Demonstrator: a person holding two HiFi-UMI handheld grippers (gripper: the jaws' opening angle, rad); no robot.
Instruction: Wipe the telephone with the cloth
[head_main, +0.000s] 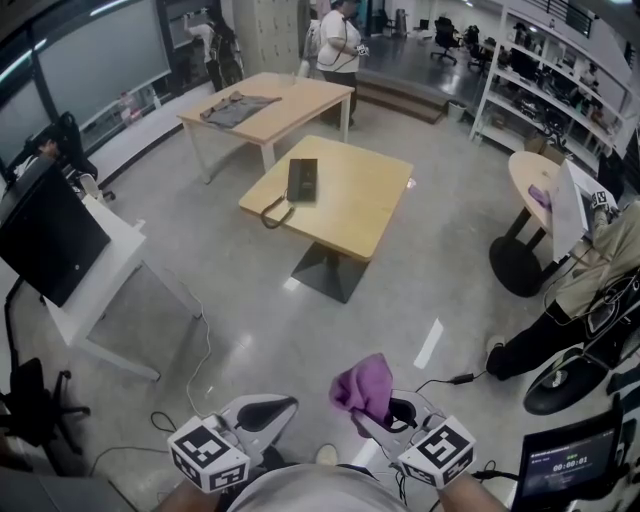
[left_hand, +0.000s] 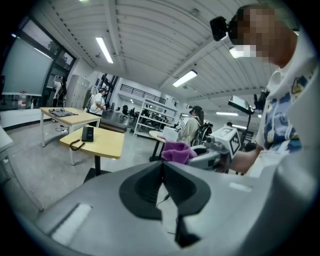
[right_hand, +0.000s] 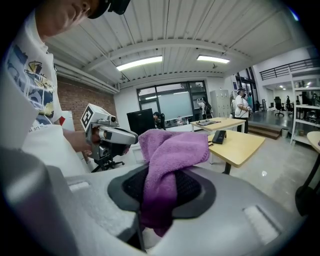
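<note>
A black telephone (head_main: 302, 180) with a coiled cord lies on a small square wooden table (head_main: 350, 205) in the middle of the room, far ahead of both grippers. It also shows small in the left gripper view as the telephone (left_hand: 87, 134) and in the right gripper view as the telephone (right_hand: 218, 137). My right gripper (head_main: 385, 408) is shut on a purple cloth (head_main: 363, 385), which bunches above the jaws as the cloth (right_hand: 167, 160). My left gripper (head_main: 268, 410) is shut with nothing in it, its jaws meeting at the left gripper (left_hand: 162, 180).
A longer wooden table (head_main: 270, 108) with a grey item stands behind the small one, a person beside it. A white desk with a dark monitor (head_main: 45, 240) is at left. A round table (head_main: 535, 185) and a seated person are at right. Cables lie on the grey floor.
</note>
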